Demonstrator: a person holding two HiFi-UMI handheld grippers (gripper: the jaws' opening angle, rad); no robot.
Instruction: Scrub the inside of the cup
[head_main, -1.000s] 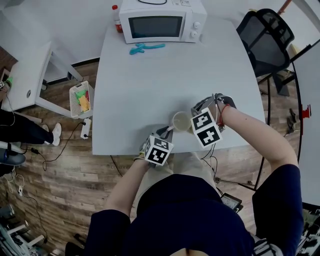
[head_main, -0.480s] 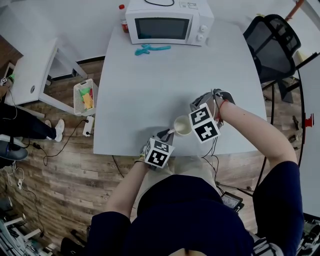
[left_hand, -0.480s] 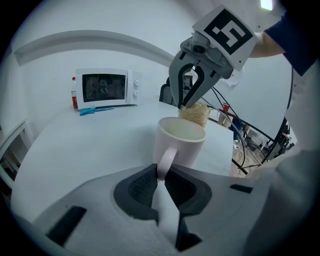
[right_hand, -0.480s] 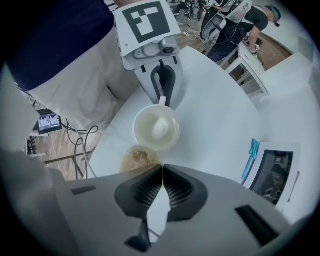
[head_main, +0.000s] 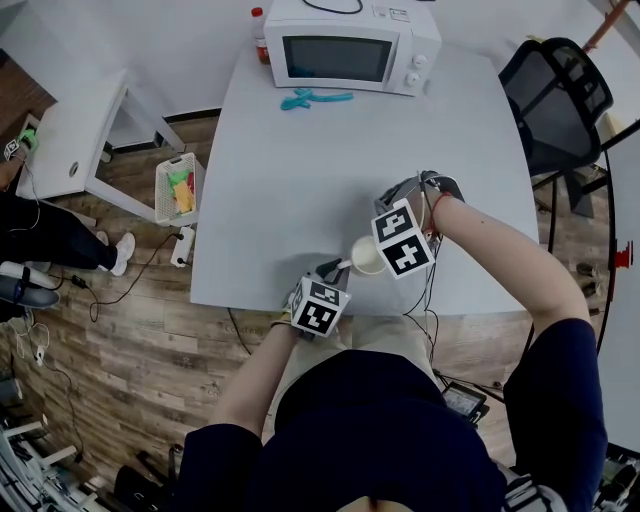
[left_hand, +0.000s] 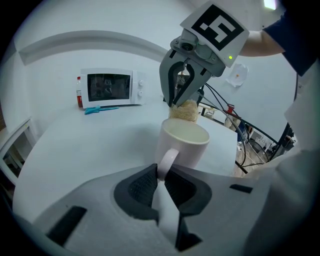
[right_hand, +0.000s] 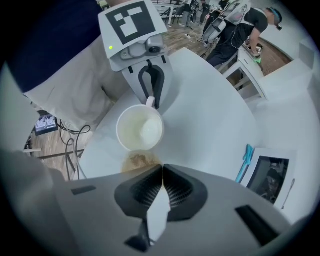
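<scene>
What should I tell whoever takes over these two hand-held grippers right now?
Left hand-held gripper: shut on the handle of the cup, which stands upright on the table near its front edge.
Right hand-held gripper: shut on a sponge, pointing steeply down, sponge just outside the rim.
Done: cup steadied, sponge in hand.
Left: lower the sponge into the cup and scrub the inside.

White cup (head_main: 366, 256), upright near the front edge of the table (head_main: 300, 180), empty, cream-toned inside, handle pinched in the left gripper (left_hand: 161, 175). Small tan sponge (left_hand: 183, 111), clamped in the right gripper (right_hand: 162, 172), just outside the rim, opposite the handle, slightly above it.
</scene>
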